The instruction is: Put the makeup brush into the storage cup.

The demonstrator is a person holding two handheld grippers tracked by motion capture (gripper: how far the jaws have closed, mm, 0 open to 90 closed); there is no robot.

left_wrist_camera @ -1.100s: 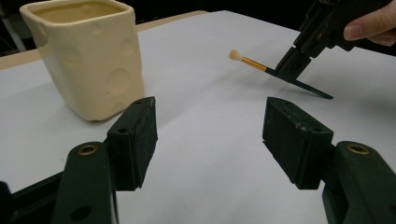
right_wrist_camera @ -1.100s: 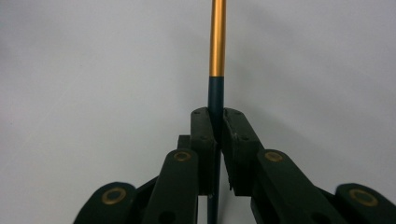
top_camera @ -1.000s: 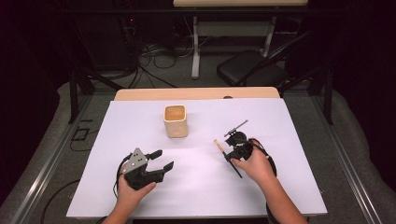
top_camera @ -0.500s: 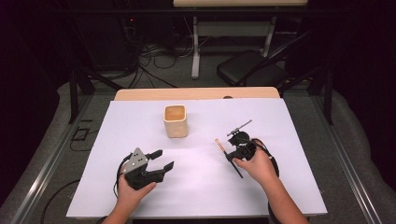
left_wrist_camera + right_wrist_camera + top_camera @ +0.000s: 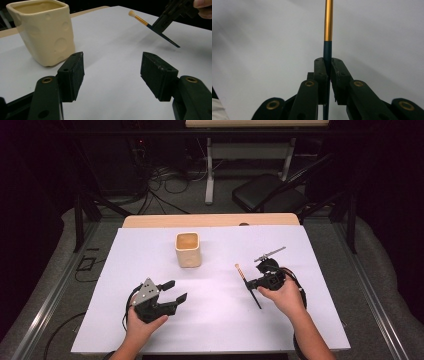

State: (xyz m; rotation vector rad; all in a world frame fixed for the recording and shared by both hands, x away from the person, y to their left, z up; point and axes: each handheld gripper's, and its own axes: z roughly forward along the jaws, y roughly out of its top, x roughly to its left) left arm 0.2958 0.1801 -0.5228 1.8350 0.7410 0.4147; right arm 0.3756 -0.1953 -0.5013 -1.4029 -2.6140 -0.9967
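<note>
Brush (image 5: 247, 285) slim: dark blue handle, gold ferrule, pale tuft. Held over white table (image 5: 220, 330), right of centre, tuft toward cup (image 5: 188, 249). One brush, one cream dimpled cup, two grippers. My right gripper (image 5: 256, 283) clamped on brush handle, hand low behind it. My left gripper (image 5: 175, 291) rests near front edge, jaws apart, nothing between, aimed toward cup.

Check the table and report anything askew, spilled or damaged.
Nothing stands out. The cup stands upright on the white table, with no spill around it. The right tongs are shut on a brush, held off the table and slanted. The left tongs are open and empty. No damage shows.
</note>
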